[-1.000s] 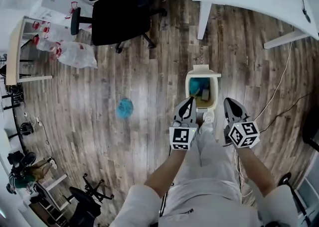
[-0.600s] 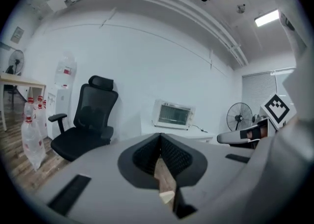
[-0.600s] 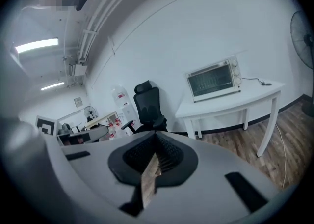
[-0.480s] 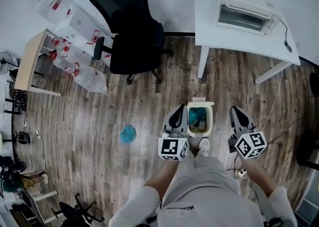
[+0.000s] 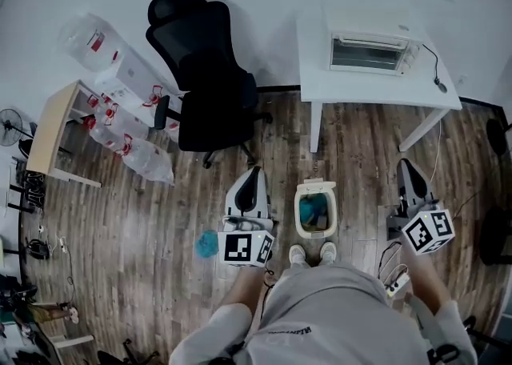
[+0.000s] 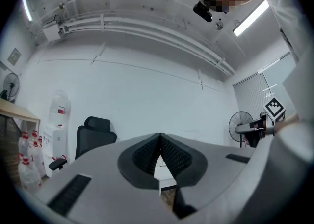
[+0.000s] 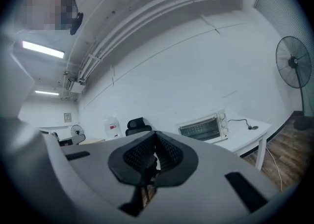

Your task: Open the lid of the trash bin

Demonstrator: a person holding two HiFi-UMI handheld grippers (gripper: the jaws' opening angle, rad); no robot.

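Note:
The small cream trash bin stands on the wood floor just ahead of the person's shoes. Its top is open, and blue and yellowish waste shows inside. My left gripper is held to the left of the bin and well above it, jaws shut on nothing. At the bin's right and farther from it, my right gripper is likewise shut and empty. In the left gripper view the left gripper points at the far wall, pads together. The right gripper in its own view also aims level across the room.
A black office chair stands behind the bin at the left. A white table carries a toaster oven at the back right. A blue object lies on the floor at the left, and cables at the right.
Both grippers have risen from beside the bin and spread apart, left going left and right going right. The head view has lifted, taking in more of the room.

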